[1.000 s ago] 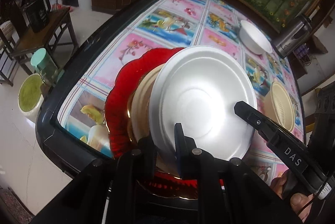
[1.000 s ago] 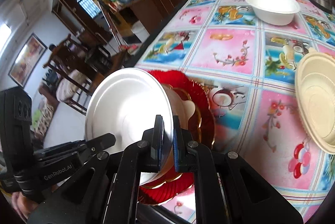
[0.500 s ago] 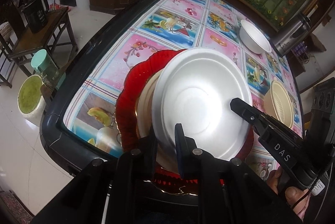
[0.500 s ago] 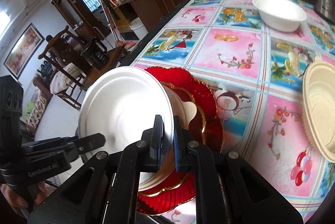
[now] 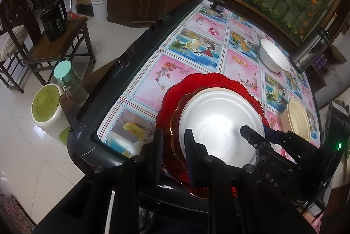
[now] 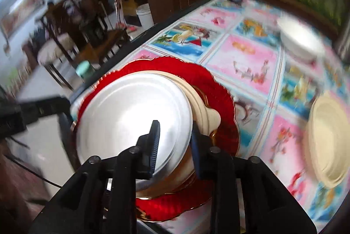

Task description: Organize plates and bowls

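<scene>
A white plate (image 5: pixel 218 124) lies on a cream plate (image 6: pixel 203 109), which rests on a red scalloped plate (image 5: pixel 196 85) at the table's near corner. In the left wrist view my left gripper (image 5: pixel 174 144) hangs over the stack's near-left rim. Its jaws are opening, and only the red plate's rim shows in the gap. My right gripper (image 6: pixel 175 142) straddles the white plate's (image 6: pixel 135 120) near rim. Its jaws are opening too, and the pads stand off the rim. A white bowl (image 5: pixel 273 56) and a cream ribbed bowl (image 5: pixel 297 120) stand further along the table.
The table (image 5: pixel 122 72) has a dark raised rim and a fruit-patterned cloth. A steel flask (image 5: pixel 310 52) stands at its far right. Left of the table, on the floor, are a wooden stool with a black kettle (image 5: pixel 54 21), a mint-lidded jar (image 5: pixel 63 72) and a bucket (image 5: pixel 47 107).
The white plate, held tilted by both grippers before, now lies flat on the stack. Both sets of jaws have widened. The left gripper has drawn back and up; the right has rolled.
</scene>
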{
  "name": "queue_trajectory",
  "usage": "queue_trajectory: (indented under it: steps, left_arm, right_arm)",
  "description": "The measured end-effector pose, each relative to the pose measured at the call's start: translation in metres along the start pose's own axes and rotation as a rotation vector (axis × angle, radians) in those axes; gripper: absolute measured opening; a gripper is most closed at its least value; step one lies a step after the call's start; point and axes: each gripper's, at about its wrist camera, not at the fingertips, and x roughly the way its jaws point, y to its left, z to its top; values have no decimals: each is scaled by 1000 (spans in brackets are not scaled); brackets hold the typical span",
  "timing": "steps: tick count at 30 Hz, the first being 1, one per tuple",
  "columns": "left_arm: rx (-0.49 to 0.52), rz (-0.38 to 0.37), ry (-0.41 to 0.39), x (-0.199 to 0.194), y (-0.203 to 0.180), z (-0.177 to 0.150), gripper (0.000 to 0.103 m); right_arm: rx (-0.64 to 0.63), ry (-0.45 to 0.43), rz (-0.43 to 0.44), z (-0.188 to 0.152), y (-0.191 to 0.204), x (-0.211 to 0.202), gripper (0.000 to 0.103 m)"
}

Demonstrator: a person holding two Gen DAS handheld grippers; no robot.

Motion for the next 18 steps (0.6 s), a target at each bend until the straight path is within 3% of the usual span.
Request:
queue_trajectory:
  steps: [3,9,13,18]
  left_arm:
    - [3,-13,18,3,-3,-1,19]
    - [8,-30,19,1,-8,-1,19]
    - [17,-46,26,0,-13,-2,19]
    - [39,-55,33,0,-26,-3,19]
  right_arm:
    - [-83,-52,-74,1,7,-12,27]
    - [-61,-133,-28,9,-9,-40,28]
    - [51,-220,1,10,-38,-59,28]
    - [206,-292,-22,6,-90,-79,28]
